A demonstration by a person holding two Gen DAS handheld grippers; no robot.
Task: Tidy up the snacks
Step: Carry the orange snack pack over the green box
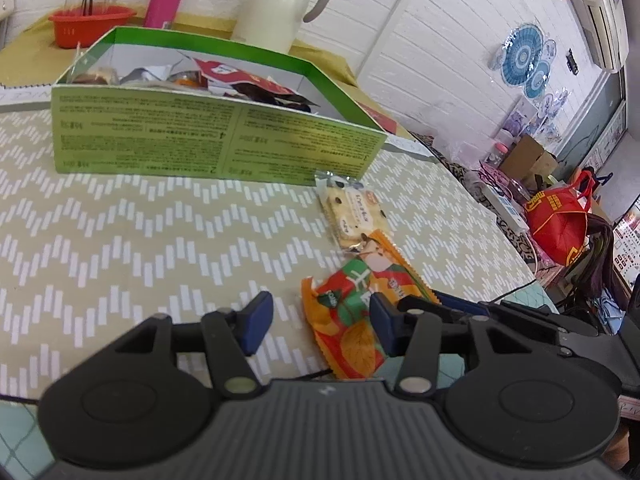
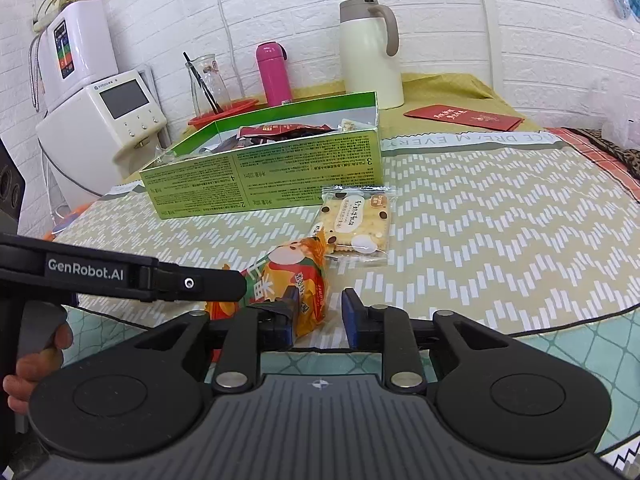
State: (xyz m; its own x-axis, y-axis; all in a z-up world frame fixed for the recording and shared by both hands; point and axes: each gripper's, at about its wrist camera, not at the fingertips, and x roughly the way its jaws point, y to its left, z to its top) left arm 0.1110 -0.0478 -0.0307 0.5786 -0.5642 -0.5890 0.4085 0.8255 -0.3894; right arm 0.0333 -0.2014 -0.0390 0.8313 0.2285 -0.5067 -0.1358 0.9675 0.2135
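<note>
Orange, red and green foil marks the glossy snack packet [image 1: 352, 320], which lies flat on the chevron-patterned beige tablecloth [image 1: 120, 232] near the table's front edge, with both tools converging on it. The left gripper [image 1: 320, 320] has its blue pads spread wide and holds nothing; its right-hand pad sits over the packet while the other stands clear above bare cloth. The right gripper [image 2: 320, 316] is likewise parted and empty, its left pad [image 2: 290, 312] at or on the packet's near end; actual contact cannot be told. Just beyond, overlapping or touching the packet's far end, lies a clear-wrapped pale cracker pack with dark spots [image 2: 356, 226], and behind that the open green cardboard box [image 2: 280, 164], already holding several wrapped snacks. The step in hand appears to be picking up the orange packet for the box. It would be done well if one tool alone straddles the packet across its narrow width, near mid-length, pads low to the cloth, and closes gently, since the filled foil will likely slip or crumple. The packet's long axis runs from the table's front edge toward the box, slanted slightly rightward in both views, its crimped far end pointing at the cracker pack.
</note>
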